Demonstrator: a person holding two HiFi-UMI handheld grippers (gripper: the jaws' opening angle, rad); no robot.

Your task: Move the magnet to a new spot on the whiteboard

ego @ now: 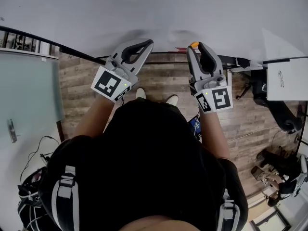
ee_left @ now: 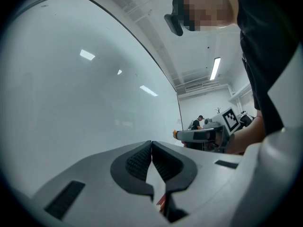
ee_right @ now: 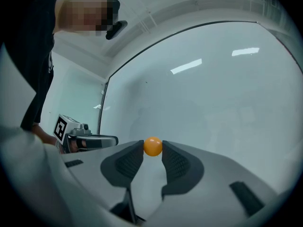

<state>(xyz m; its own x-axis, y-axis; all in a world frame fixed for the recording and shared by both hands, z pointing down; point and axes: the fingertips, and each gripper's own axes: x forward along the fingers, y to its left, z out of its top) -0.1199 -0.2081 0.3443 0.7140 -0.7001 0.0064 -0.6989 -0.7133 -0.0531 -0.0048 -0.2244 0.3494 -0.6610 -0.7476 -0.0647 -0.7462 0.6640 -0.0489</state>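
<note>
The big whiteboard (ego: 154, 8) fills the far side. The left claw (ee_left: 151, 144) is pressed together, with nothing in it. The right claw (ee_right: 152, 151) pinches the little orange magnet (ee_right: 152, 146) at its tips, close to the whiteboard.

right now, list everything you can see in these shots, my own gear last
round orange magnet: one, orange, between the right hand-held gripper's tips, close to the whiteboard
glossy white whiteboard: one, white, straight ahead
frosted glass panel: one, pale green, left side
white paper sheet: one, white, far right
brown wooden plank floor: one, brown, underfoot
left hand-held gripper: one, grey, jaws together, nothing between them
right hand-held gripper: one, grey, closed on the magnet
square-marker cubes: two, black and white, one on each gripper
</note>
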